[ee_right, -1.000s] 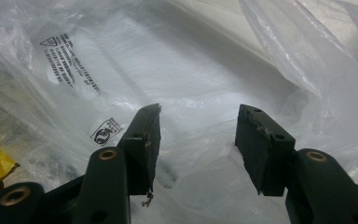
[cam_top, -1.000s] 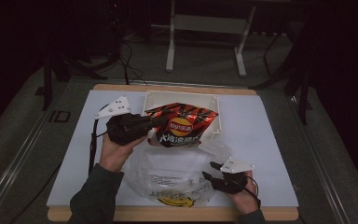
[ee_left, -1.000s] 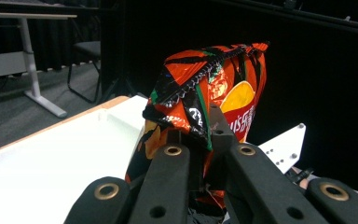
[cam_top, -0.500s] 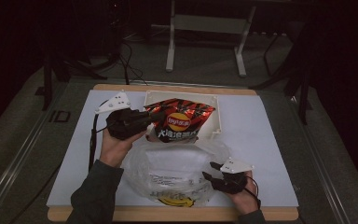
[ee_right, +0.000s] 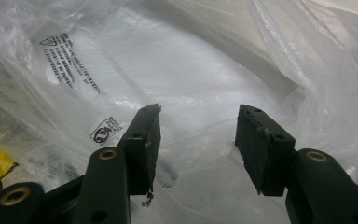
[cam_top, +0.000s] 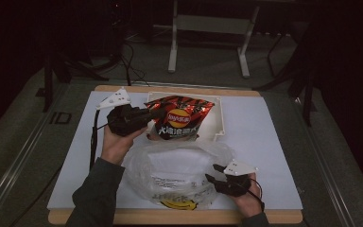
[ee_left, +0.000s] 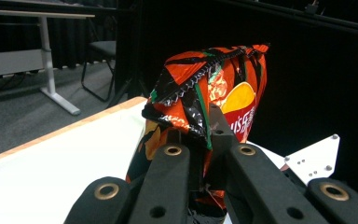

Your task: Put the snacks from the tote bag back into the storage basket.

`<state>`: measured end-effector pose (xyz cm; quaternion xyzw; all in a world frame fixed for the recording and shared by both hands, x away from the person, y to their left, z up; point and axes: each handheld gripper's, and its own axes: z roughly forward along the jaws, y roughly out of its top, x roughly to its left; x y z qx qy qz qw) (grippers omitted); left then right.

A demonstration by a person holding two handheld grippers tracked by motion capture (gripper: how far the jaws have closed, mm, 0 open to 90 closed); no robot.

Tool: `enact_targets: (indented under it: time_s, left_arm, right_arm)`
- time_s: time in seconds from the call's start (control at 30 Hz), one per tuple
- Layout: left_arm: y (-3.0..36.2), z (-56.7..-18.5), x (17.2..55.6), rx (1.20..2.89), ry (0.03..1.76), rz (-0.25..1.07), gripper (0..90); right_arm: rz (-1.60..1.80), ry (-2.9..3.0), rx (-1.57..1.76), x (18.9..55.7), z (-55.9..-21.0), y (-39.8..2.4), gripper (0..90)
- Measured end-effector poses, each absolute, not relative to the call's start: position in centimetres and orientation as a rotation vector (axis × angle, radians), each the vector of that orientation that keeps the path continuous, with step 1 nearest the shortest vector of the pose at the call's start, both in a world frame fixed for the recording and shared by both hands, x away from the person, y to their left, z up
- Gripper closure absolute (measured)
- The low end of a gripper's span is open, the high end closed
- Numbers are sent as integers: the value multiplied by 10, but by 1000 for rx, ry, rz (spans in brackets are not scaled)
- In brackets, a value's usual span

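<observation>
A red and orange chip bag (cam_top: pixel 182 118) hangs tilted above a white tray (cam_top: pixel 220 124) at the back of the table. My left gripper (cam_top: pixel 155 114) is shut on the bag's left edge. In the left gripper view the two jaws pinch the crimped corner of the chip bag (ee_left: pixel 214 84), with my left gripper (ee_left: pixel 204 140) closed tight on the foil. A crumpled clear plastic bag (cam_top: pixel 177 172) lies at the front middle. My right gripper (cam_top: pixel 212 173) stands open at its right edge. In the right gripper view the plastic bag (ee_right: pixel 168 60) lies between and beyond the parted jaws of my right gripper (ee_right: pixel 198 135).
A white mat (cam_top: pixel 269 142) covers the wooden table (cam_top: pixel 137 217). The plastic bag bears a yellow print (cam_top: pixel 177 204) near the front edge. Table legs and cables stand on the dark floor behind the table. Bare mat lies at the far right and far left.
My left gripper has drifted slightly toward the back of the table with the chip bag in it. The right gripper has stayed put.
</observation>
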<state>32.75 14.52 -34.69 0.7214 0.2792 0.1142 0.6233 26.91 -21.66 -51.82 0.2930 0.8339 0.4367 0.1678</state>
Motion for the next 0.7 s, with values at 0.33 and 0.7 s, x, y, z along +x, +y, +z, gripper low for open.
enact_targets:
  time_s: [0.33, 0.7]
  left_arm:
    - [146, -343, 335, 1654, 636, 269, 890]
    - [149, -348, 348, 1638, 654, 244, 890]
  right_arm:
    - [1242, 2372, 835, 269, -518, -217, 496]
    - [1240, 2372, 833, 269, -519, -217, 496]
